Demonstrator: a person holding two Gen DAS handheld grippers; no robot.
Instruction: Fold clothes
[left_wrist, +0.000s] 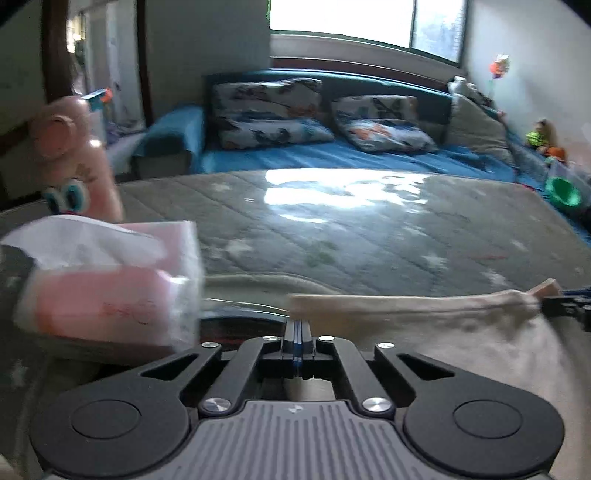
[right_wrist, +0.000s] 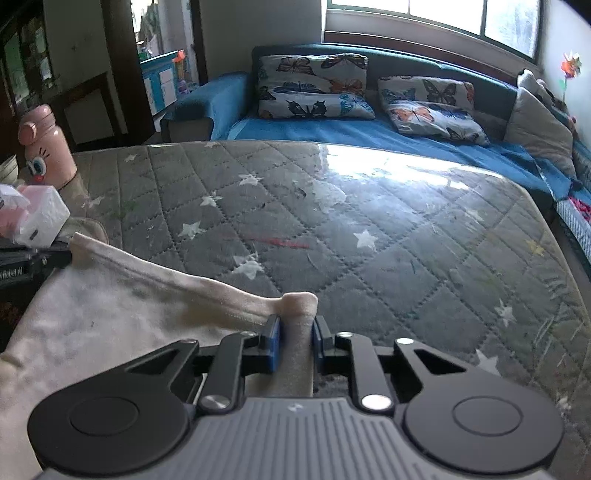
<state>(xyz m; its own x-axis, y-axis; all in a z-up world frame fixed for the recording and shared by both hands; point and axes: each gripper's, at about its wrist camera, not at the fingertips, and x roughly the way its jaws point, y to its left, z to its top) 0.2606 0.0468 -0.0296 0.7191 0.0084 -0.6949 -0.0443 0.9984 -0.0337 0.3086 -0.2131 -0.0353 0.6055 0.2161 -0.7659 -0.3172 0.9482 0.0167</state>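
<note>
Cloth (right_wrist: 110, 314) pinched in both jaws; tissue pack (left_wrist: 110, 280), pink bottle (right_wrist: 46, 144) beside.

Cloth (right_wrist: 122, 314): cream, off-white, with faint grey smudges; hem a shade pinker. Tabletop (right_wrist: 369, 229): grey quilted cover, diamond stitching, scattered white stars, one yellow star at right, a red streak near centre. Bottle (right_wrist: 46, 144): pink, cartoon face with blue eyes. Tissue pack (left_wrist: 110, 295): pink and white. Sofa (right_wrist: 332, 129): blue cover, dark teal back. Pillows (right_wrist: 314, 86): white ground, butterflies in orange, blue and black. Cushion (right_wrist: 535, 129): plain grey. Bowl (left_wrist: 563, 190): green. Left tool (left_wrist: 297, 332): black arms, blue pads, grey ribbed body. Right tool (right_wrist: 295, 332): same colours.
</note>
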